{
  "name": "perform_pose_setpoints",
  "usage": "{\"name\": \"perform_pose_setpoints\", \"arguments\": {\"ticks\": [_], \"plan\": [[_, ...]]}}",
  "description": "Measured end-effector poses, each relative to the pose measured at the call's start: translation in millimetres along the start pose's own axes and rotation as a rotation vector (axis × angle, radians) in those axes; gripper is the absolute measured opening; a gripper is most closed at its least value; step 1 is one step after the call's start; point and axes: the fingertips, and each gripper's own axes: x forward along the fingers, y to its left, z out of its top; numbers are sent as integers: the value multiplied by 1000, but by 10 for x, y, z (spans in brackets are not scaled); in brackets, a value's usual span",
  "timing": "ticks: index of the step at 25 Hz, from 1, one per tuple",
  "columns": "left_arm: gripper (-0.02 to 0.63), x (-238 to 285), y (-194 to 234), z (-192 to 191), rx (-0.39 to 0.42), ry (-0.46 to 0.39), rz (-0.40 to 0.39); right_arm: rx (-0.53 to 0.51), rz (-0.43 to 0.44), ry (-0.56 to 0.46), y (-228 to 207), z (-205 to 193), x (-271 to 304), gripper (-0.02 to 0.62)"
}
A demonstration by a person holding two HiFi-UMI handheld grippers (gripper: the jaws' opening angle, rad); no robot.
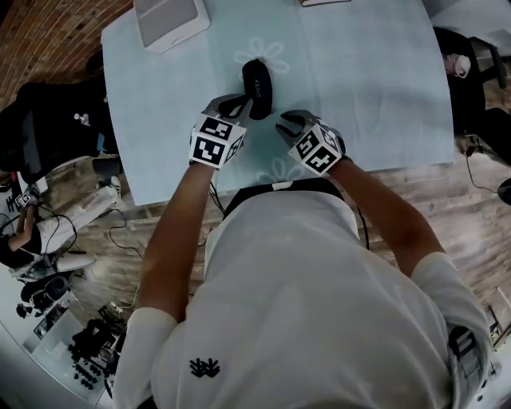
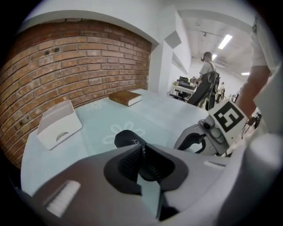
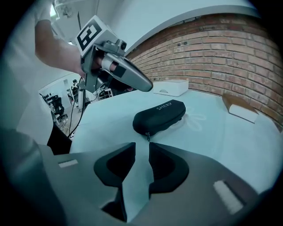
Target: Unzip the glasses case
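The black zipped glasses case [image 1: 257, 86] lies on the pale blue tablecloth [image 1: 367, 80], its zipper pull [image 3: 147, 136] hanging at the near end. My left gripper [image 1: 234, 106] hovers by the case's near left end, its jaws together with nothing between them. In the left gripper view the case [image 2: 128, 138] shows just beyond that gripper [image 2: 142, 148]. My right gripper [image 1: 287, 124] is to the right of the near end. In the right gripper view its jaws [image 3: 142, 148] stand narrowly open, a short way before the pull, with only cloth between them.
A white box-like stand [image 1: 169, 20] sits at the table's far left and a brown book [image 2: 125, 97] at the far edge. The table's near edge [image 1: 263, 182] runs just under both grippers. Chairs, cables and desks fill the floor around.
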Motion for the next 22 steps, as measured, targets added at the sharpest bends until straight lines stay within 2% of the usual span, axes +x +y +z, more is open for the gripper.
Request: {"name": "perform_pose_setpoints", "arguments": {"ticks": [10,17,22], "plan": [[58,417,53,87,81,52,-43,-84,-15,31,-123,47,253,72],[58,485,-24,100,79,59,-54,-87,-24,60,-152,22,301,71],[58,527,-50,63,95,66,-58,-131,-15,72,-133,64,347,71]]}}
